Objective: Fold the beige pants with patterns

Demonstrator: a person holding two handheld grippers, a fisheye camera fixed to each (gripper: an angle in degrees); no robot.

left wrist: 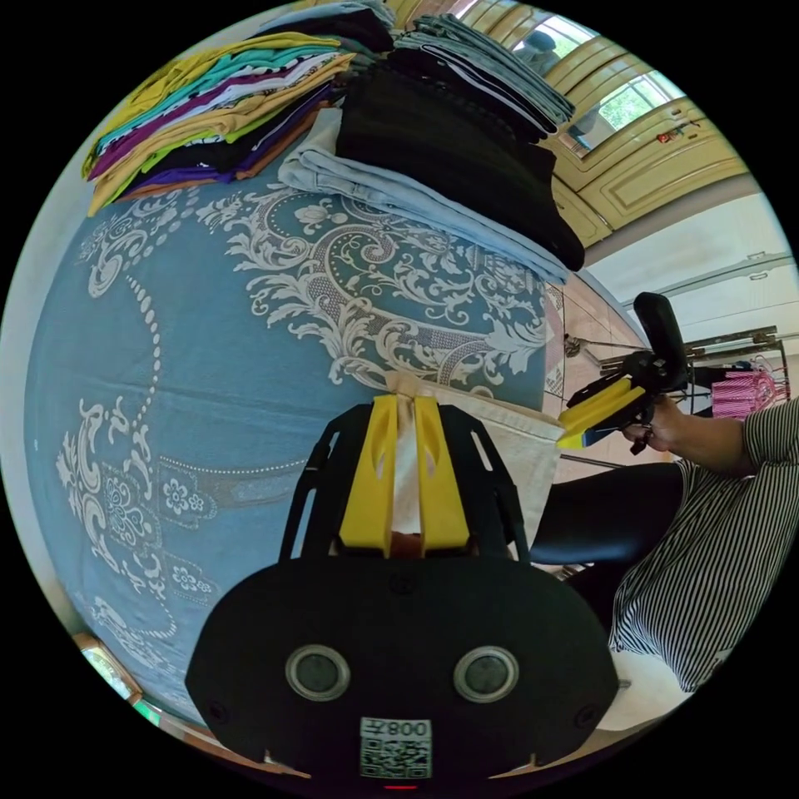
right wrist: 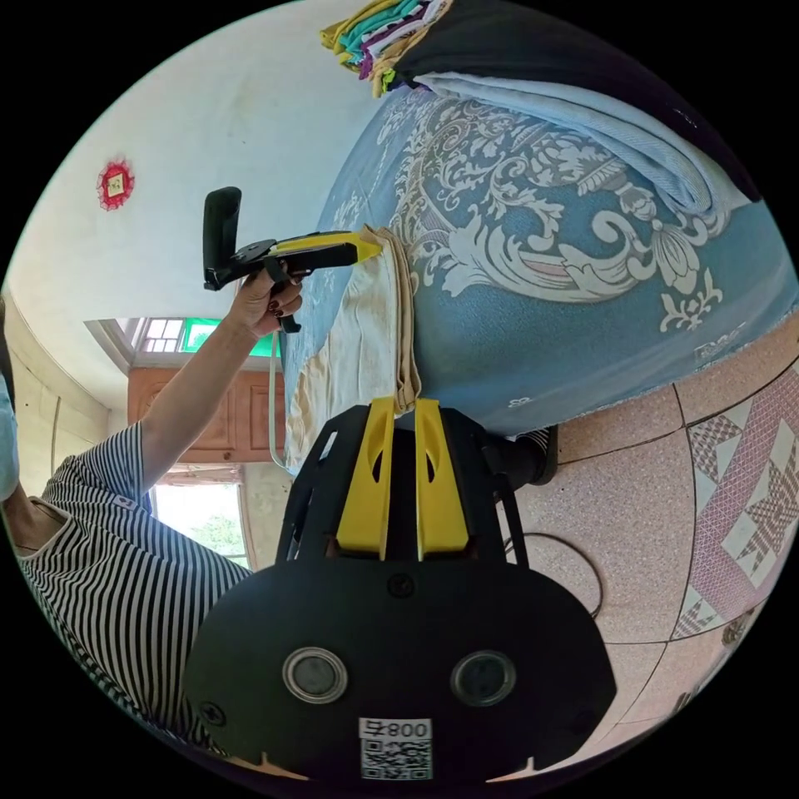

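The beige pants (left wrist: 520,445) hang stretched between both grippers at the edge of the blue patterned table cover (left wrist: 233,366). In the left gripper view my left gripper (left wrist: 405,404) is shut on one end of the cloth, which bunches pale between the yellow jaws. The right gripper (left wrist: 570,426) shows at the far end of that stretched edge, held by a hand. In the right gripper view the pants (right wrist: 366,333) run as a folded beige band from my right gripper (right wrist: 405,405), shut on its end, up to the left gripper (right wrist: 373,243).
Stacks of folded clothes sit at the back of the table: a colourful pile (left wrist: 216,108), black and grey garments (left wrist: 466,133) and light-blue jeans (left wrist: 391,196). A person in a striped shirt (left wrist: 716,549) stands beside the table. Tiled floor (right wrist: 666,499) lies below.
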